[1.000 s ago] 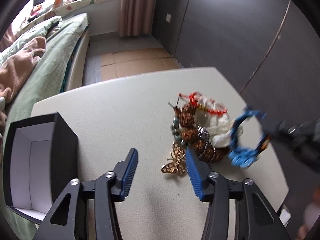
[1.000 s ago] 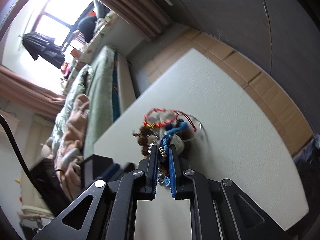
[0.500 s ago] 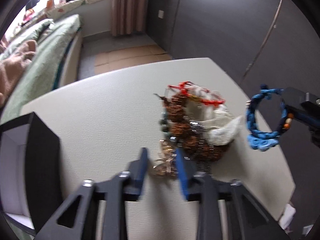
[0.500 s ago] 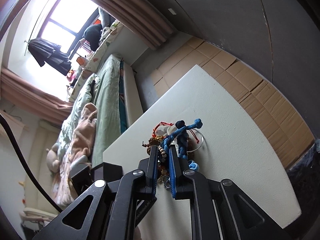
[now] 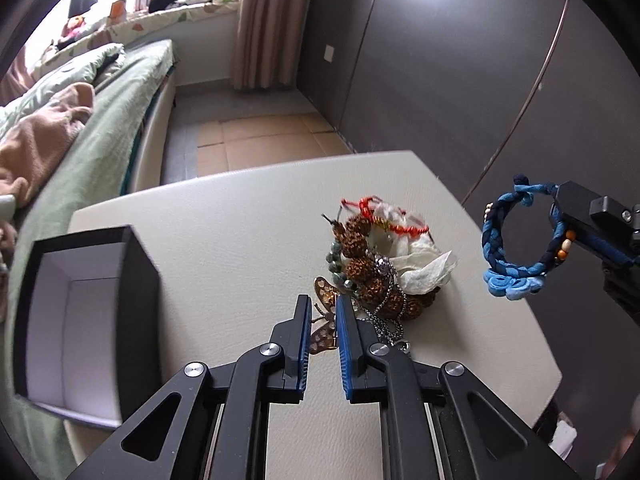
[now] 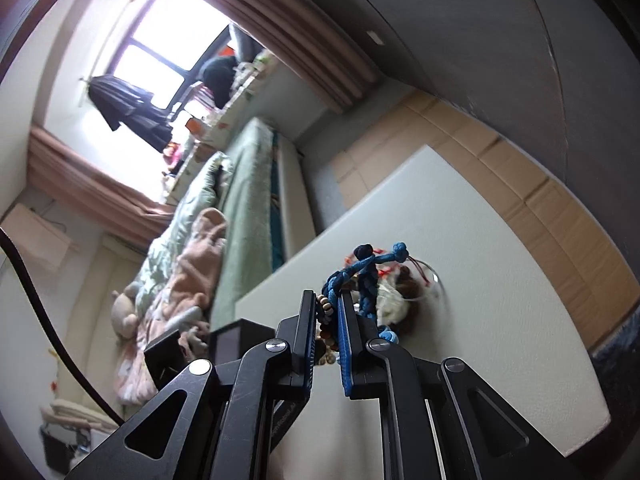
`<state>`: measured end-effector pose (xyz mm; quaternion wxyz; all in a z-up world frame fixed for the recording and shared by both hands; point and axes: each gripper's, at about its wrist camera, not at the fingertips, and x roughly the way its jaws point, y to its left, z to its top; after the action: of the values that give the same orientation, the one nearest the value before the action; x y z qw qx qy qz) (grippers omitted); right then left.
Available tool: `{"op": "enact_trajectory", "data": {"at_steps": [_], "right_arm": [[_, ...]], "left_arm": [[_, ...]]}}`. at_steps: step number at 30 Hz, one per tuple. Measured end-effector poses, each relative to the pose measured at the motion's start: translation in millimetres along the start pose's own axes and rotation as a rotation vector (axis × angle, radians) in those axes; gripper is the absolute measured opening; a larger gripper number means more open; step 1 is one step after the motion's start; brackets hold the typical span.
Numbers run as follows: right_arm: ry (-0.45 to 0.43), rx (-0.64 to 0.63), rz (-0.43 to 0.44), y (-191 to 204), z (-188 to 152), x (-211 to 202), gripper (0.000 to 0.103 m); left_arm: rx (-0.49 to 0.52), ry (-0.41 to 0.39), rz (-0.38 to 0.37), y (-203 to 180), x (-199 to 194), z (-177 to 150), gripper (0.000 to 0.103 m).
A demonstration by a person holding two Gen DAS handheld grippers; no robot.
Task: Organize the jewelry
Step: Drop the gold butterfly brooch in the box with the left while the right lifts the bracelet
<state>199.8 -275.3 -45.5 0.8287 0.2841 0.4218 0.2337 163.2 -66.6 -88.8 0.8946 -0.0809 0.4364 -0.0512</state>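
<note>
On the white table [image 5: 240, 232] lies a pile of jewelry [image 5: 372, 264]: brown seed beads, a red cord, green beads, a metal chain and white tissue. At its near edge is a gold butterfly brooch [image 5: 322, 286]. My left gripper [image 5: 323, 300] is closing, and its blue pads pinch the brooch between them. My right gripper [image 6: 326, 296] is shut on a blue braided bracelet [image 6: 368, 276]. In the left wrist view the bracelet [image 5: 492, 240] hangs in the air to the right of the pile, held by the right gripper [image 5: 560, 210].
An open black box [image 5: 80, 312] with a white inside stands at the table's left edge. A bed with green bedding [image 5: 100, 128] runs along the left. Dark wardrobe doors [image 5: 440, 80] stand behind and right of the table. The pile [image 6: 404, 292] sits below the bracelet in the right wrist view.
My left gripper's jaws have drawn together around the butterfly brooch, which now stands tilted between the pads. The right gripper has lifted the blue bracelet up and away from the pile.
</note>
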Motion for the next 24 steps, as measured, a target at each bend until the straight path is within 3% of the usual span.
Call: {"op": "enact_trajectory", "data": {"at_steps": [12, 24], "right_arm": [[-0.026, -0.037, 0.083, 24, -17, -3, 0.012], [0.038, -0.105, 0.163, 64, -44, 31, 0.012]], "left_arm": [[-0.097, -0.098, 0.007, 41, -60, -2, 0.013], [-0.256, -0.132, 0.069, 112, -82, 1, 0.013]]}}
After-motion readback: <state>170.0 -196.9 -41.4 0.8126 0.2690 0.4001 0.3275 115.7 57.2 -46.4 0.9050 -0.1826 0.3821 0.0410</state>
